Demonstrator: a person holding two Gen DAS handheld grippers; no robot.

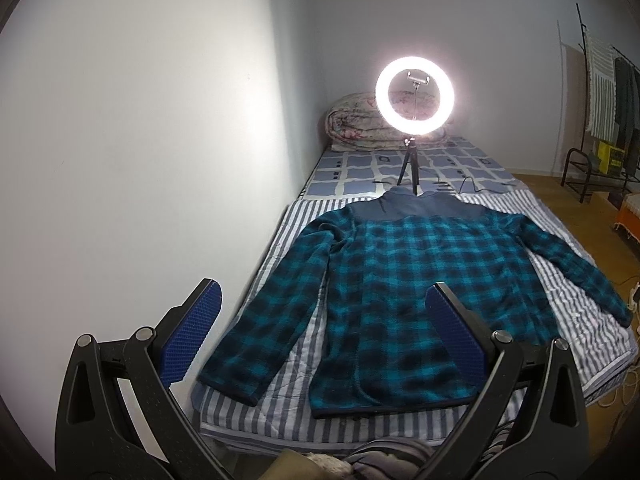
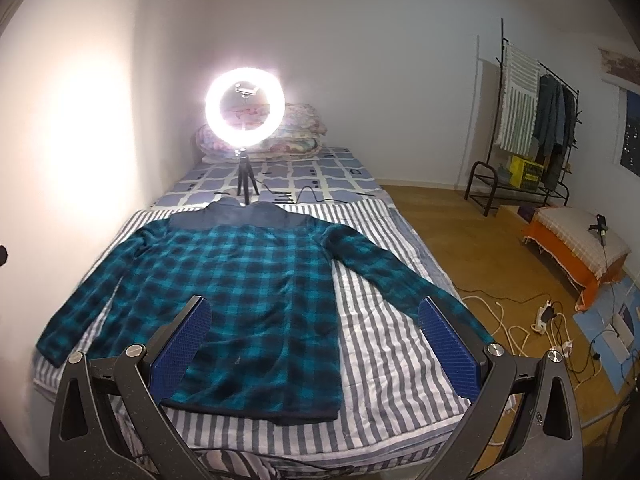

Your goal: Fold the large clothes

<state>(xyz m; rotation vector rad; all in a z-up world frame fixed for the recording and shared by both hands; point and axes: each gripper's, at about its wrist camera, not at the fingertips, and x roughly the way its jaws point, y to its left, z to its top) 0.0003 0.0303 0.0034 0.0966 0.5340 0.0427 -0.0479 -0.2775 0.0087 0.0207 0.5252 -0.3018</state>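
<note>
Left wrist view shows the grey-and-white striped quilted bed cover (image 1: 560, 280) carrying the teal-and-black plaid fleece jacket (image 1: 400, 276), spread flat with both sleeves out; no fold looks started, so all folding remains. The left gripper (image 1: 322, 320) and right gripper (image 2: 314, 332) hover above the hem, jaws spread wide, empty.

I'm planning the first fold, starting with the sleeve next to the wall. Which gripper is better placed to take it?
Left. The left gripper is open with that sleeve between its fingers in view; the right gripper frames the jacket's other side.
</note>
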